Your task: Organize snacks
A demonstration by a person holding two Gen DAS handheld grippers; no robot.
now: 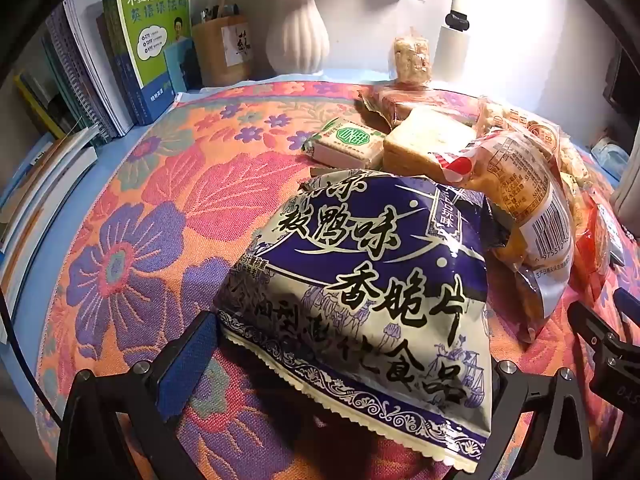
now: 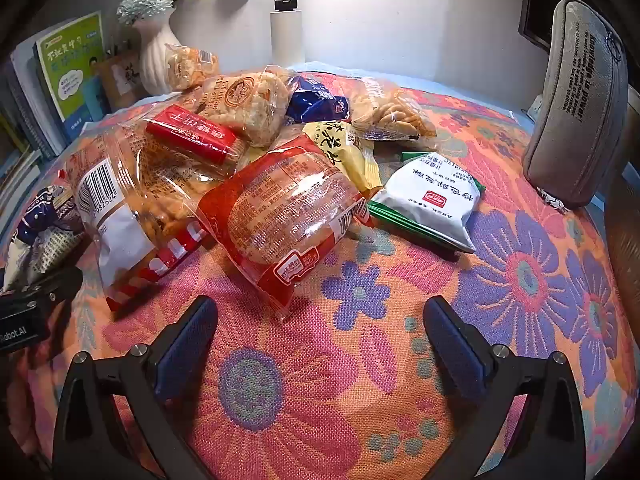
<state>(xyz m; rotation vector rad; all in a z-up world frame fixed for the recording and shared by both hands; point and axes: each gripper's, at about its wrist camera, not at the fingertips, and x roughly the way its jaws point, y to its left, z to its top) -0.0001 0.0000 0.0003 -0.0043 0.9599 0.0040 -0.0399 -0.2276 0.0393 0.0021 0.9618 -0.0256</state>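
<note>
A blue-and-cream crisp bag lies between the fingers of my left gripper; the jaws stand wide around its lower edge, the left pad at its corner, the right pad hidden behind it. A pile of snack packs lies beyond: a clear bread bag, a sandwich slice, a green-label pack. My right gripper is open and empty over the cloth, just short of a red bun pack. A white-green pack and a yellow pack lie behind it.
A floral cloth covers the table. Books, a pen holder and a white vase stand at the back left. A grey pencil case stands at the right. The left gripper's body shows at the left.
</note>
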